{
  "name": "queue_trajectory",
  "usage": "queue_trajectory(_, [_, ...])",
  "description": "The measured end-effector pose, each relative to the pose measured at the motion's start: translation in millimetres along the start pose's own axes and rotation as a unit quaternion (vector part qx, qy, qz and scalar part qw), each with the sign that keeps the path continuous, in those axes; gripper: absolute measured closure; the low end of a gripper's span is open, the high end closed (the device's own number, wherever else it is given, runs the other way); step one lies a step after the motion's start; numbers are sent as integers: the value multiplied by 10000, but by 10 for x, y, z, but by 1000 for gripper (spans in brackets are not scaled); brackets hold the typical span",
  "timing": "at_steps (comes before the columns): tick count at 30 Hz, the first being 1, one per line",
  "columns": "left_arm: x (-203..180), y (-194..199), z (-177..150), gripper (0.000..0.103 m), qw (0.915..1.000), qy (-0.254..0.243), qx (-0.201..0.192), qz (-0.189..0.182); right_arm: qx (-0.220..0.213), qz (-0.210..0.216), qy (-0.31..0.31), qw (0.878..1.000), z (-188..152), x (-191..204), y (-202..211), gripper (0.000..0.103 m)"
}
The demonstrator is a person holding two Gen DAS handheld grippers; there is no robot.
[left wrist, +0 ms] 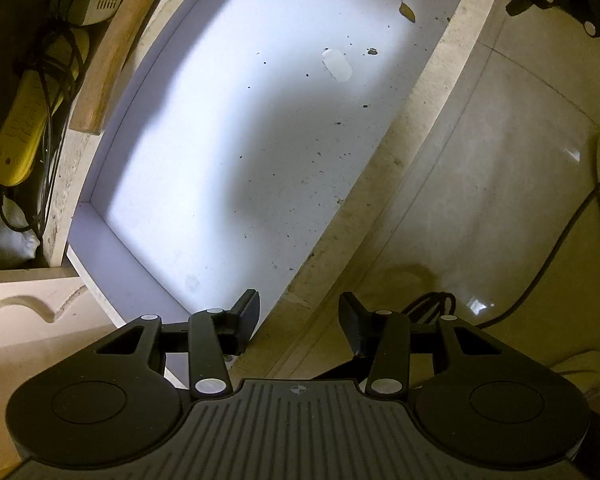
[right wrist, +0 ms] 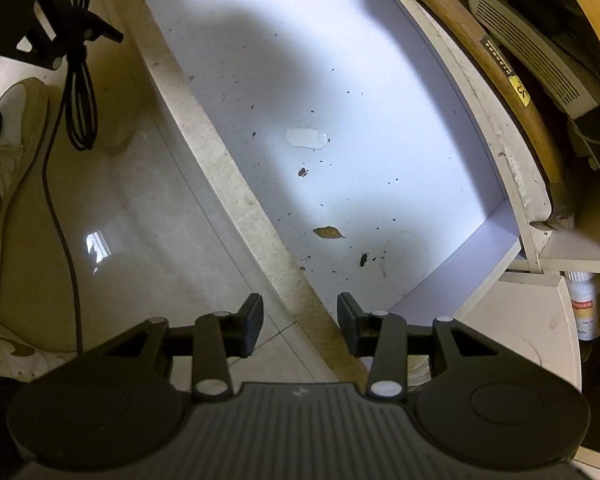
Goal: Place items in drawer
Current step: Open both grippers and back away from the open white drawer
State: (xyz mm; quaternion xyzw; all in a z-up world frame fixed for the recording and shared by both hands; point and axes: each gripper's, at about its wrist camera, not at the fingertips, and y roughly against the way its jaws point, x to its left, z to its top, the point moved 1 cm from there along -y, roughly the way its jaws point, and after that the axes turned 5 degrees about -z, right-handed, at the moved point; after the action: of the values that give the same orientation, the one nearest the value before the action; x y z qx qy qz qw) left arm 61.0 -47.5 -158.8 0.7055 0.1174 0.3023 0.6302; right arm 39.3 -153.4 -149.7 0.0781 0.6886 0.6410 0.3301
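The drawer (left wrist: 428, 92) stands pulled out, its white floor filling the middle of both views and running diagonally across each frame, dusted with dark crumbs. On that floor lie a dry brown leaf (right wrist: 328, 233), low and centre in the right wrist view, and a pale torn patch (right wrist: 306, 138) a little above it; the same patch (left wrist: 337, 65) and leaf (left wrist: 407, 12) show toward the upper right of the left wrist view. The left gripper (left wrist: 298, 322) sits at the bottom of its frame with its jaws spread wide and nothing between them, straddling the drawer's front rim. The right gripper (right wrist: 299, 320) at the bottom of its frame is likewise wide apart and holds nothing, over the same rim. In the upper left of the right wrist view a looped black cable (right wrist: 80, 80) hangs over the glossy tile floor (right wrist: 140, 220) beside a pale shoe (right wrist: 8, 152); whether anything grips it is hard to tell. A yellow power strip (left wrist: 24, 120) lies in the dark space at the left edge of the left wrist view.
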Motion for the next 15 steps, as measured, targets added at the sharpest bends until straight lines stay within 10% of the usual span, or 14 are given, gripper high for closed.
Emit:
queue_trajectory(4, [-2,5,-23,53,9999,46,-90,-23,-13,67,-100,9999,-7,-39,5,52])
queue_trajectory(6, [-23,-4,-26,16,9998,77,-163,106,-10,-16,-159,9999,1,-12,-14,0])
queue_trajectory(7, [-39,-12,-26,0,9996,62,-172,223,-52,-96,-119,9999,1,12,-9,0])
queue_trajectory(15, [-79,30,-77,0,9985,219,-217,450,-234,-166,-285,9992,34,-26,14,0])
